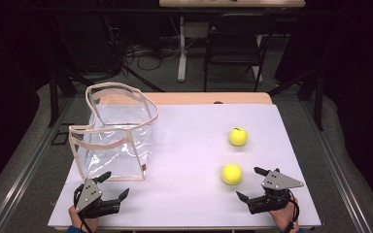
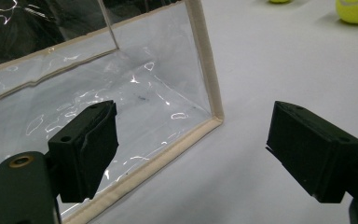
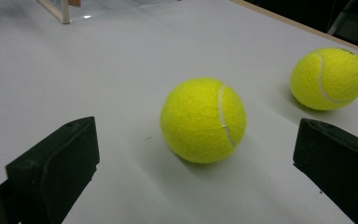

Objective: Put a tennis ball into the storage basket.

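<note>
Two tennis balls [image 3: 203, 120], seams visible close-up

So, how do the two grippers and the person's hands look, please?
Both the left gripper and the right gripper are black, each with two blocky, square-ended jaws. A grey three-cornered plate with small dark holes sits on top of each. A thin black cable trails from each near the wrist. The left gripper view shows a brass-coloured ring on one jaw arm. No sleeves can be made out.

A lab or recording studio: a white surface [image 1: 184, 145] stands on grey carpet, hemmed by black drapes [image 1: 9, 73] left and right. Beyond it are loose cables [image 1: 145, 53], a folding chair [image 1: 235, 43] and a desk leg [image 1: 181, 48].
</note>
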`<state>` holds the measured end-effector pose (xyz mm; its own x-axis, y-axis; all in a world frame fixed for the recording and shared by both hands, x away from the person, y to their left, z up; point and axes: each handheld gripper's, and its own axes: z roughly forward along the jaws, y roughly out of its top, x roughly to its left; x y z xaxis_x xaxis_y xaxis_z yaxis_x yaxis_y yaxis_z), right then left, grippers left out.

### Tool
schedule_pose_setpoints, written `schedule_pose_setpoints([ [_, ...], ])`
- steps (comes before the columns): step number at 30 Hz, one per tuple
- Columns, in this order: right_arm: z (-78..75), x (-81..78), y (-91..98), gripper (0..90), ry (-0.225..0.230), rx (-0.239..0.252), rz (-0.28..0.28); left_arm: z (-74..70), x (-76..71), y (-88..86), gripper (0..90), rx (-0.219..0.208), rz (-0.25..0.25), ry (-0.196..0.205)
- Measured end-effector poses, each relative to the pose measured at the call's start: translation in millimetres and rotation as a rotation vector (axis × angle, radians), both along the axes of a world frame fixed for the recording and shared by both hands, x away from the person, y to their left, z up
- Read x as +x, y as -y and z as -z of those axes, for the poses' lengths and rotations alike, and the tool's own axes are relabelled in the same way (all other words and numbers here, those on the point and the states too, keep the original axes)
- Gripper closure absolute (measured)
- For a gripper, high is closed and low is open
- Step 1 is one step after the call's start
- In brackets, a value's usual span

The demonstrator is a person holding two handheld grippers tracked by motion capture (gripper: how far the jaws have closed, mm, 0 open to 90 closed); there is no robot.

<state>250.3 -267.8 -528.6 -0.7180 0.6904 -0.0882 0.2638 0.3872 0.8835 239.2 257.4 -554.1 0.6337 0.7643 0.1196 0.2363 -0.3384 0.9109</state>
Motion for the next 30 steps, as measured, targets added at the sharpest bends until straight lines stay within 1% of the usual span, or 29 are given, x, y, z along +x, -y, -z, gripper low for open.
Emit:
schedule_pose_setpoints([
  [10, -0.9, -0.4, -1.3, 0.0, -0.001, -0.013, -0.006, 0.1, -0.1, -0.2, 16.0, 0.0, -0.004, 0.005],
  [16, -1.8, 1.7, -2.0, 0.0, -0.004, -0.009, -0.002, -0.1, -0.5, -0.5, 15.9, 0.001, -0.007, 0.008],
  [23, -3.7, 5.4, -5.7, 0.0, -0.021, -0.021, -0.004, 0.8, 0.2, -0.4, 15.9, -0.001, -0.015, 0.001],
  [26, -4.5, 8.7, -7.0, 0.0, -0.034, -0.017, -0.002, 0.4, -0.2, -0.5, 16.0, -0.002, -0.016, 0.005],
  [30, -7.5, 12.1, -8.8, 0.0, -0.045, -0.025, -0.007, 0.4, 0.2, -0.3, 15.9, 0.001, -0.013, 0.007],
])
